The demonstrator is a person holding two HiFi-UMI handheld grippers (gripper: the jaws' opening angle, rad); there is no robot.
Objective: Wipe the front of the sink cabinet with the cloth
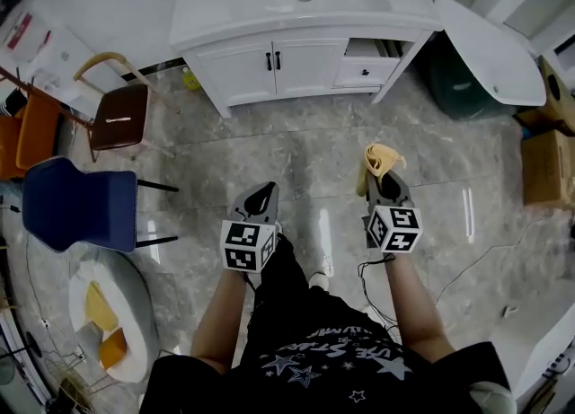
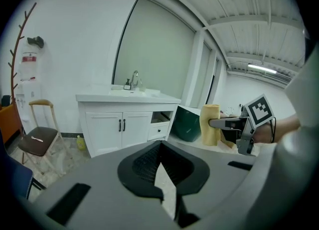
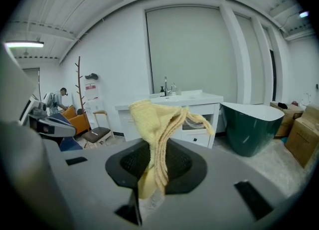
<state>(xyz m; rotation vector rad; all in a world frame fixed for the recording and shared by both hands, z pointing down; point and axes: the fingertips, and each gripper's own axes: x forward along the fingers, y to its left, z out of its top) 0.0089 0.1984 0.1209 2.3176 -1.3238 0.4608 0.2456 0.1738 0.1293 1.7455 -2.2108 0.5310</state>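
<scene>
The white sink cabinet (image 1: 269, 66) stands ahead against the wall, with its two doors closed and its right drawer (image 1: 364, 69) pulled slightly out. It also shows in the left gripper view, the cabinet (image 2: 119, 124), and behind the cloth in the right gripper view, the cabinet (image 3: 127, 126). My right gripper (image 1: 384, 183) is shut on a yellow cloth (image 1: 377, 162), which sticks up crumpled between the jaws, the cloth (image 3: 159, 124). My left gripper (image 1: 262, 197) is shut and holds nothing, the left gripper (image 2: 162, 174). Both grippers hover over the marble floor, well short of the cabinet.
A dark green bathtub (image 1: 485, 53) with a white rim sits right of the cabinet. Cardboard boxes (image 1: 544, 165) lie at the far right. A brown chair (image 1: 117, 116) and a blue chair (image 1: 76, 201) stand at the left. A yellow bottle (image 1: 190, 78) stands by the cabinet's left foot.
</scene>
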